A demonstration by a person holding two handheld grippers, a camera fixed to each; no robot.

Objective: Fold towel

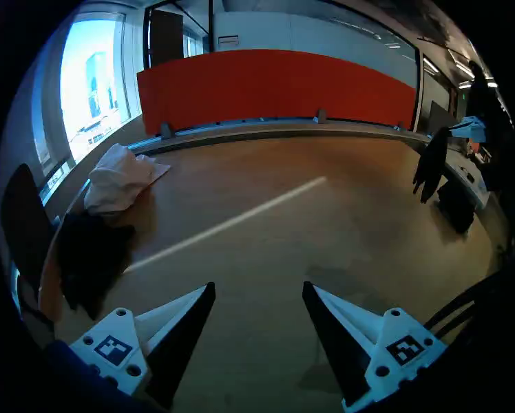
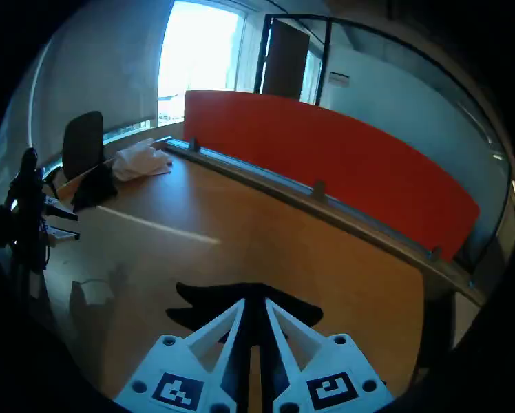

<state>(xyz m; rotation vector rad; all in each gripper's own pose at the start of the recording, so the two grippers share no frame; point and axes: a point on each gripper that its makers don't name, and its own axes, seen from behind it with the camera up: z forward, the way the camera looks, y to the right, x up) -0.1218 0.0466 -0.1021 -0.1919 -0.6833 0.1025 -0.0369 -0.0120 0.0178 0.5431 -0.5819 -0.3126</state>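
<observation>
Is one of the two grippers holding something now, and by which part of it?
The right gripper has its jaws shut on a dark cloth, seemingly by its upper edge. The left gripper is open and holds nothing.

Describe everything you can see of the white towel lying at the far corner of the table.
The crumpled white fabric towel lies unfolded in a soft, rumpled heap on the brown wooden table, at its far corner by the window. One flat corner pokes toward the red divider panel. A black cloth heap lies against its near side.

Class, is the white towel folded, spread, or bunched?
Bunched: the white towel lies in a rumpled heap on the table.
</observation>
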